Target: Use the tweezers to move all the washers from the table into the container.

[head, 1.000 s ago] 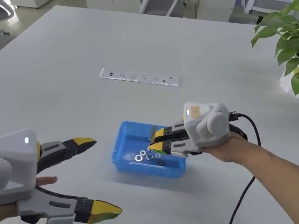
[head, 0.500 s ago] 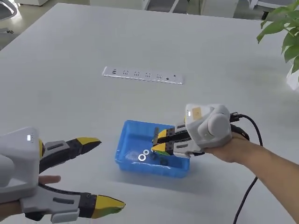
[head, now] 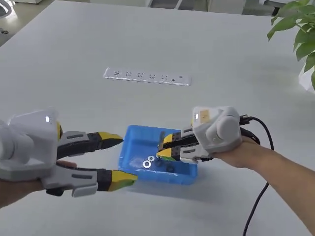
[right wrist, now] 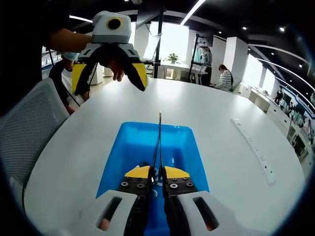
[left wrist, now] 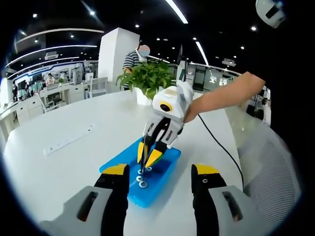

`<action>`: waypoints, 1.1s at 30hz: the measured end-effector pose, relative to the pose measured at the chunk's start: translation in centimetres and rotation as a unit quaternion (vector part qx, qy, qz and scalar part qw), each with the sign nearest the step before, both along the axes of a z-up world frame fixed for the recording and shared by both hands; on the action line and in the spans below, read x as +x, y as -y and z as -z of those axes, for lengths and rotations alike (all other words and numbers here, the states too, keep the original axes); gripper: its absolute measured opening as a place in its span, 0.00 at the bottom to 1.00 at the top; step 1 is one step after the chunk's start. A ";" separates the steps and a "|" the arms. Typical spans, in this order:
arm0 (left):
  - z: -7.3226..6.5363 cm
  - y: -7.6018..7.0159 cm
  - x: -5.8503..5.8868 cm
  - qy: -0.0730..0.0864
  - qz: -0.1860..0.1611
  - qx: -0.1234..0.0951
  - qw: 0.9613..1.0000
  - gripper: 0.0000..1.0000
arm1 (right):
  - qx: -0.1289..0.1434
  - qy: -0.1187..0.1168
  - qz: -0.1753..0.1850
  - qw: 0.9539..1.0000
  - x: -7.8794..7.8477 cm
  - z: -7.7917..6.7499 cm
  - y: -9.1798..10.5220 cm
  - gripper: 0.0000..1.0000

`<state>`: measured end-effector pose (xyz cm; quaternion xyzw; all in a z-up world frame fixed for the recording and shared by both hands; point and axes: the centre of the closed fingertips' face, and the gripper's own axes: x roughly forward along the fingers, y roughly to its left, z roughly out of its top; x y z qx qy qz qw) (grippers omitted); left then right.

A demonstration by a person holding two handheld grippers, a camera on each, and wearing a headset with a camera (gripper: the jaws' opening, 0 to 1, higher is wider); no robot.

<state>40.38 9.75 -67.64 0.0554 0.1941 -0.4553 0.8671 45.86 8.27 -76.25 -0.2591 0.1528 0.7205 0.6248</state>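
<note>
Right tongs gripped the tweezers over the tray; left tongs stood wide at its left edge.

Nearest, the left tongs (head: pixel 126 160) were spread wide with nothing in them, their lower tip just beside the tray's (head: pixel 138 133) near-left corner. A second earlier they had been well apart from it, at the lower left. The right tongs (head: pixel 161 150) were narrow, clamped on the tweezers (right wrist: pixel 159 135), which pointed down into the tray above the washers (head: pixel 148 162) lying on its floor, much as before. A cable (head: pixel 260 196) trailed off to the near right. The bench (head: pixel 74 44) lay open beyond the tray's far edge up to a power strip (head: pixel 146 77), well apart. A plant (head: pixel 295 24) stood at the far right edge.
</note>
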 end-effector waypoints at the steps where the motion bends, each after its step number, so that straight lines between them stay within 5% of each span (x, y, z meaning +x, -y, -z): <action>1: -0.1 0.2 0.4 0.002 0.004 0.002 1.000 0.54 | 0.000 0.000 0.000 1.000 0.0 0.0 0.0 0.09; 14: 0.5 2.4 2.8 0.021 0.062 0.036 0.997 0.31 | -0.004 0.006 -0.003 1.000 -0.2 0.1 0.0 0.09; 33: 0.6 4.5 4.7 0.036 0.112 0.054 0.992 0.15 | -0.006 0.006 -0.004 1.000 -0.3 0.1 0.1 0.09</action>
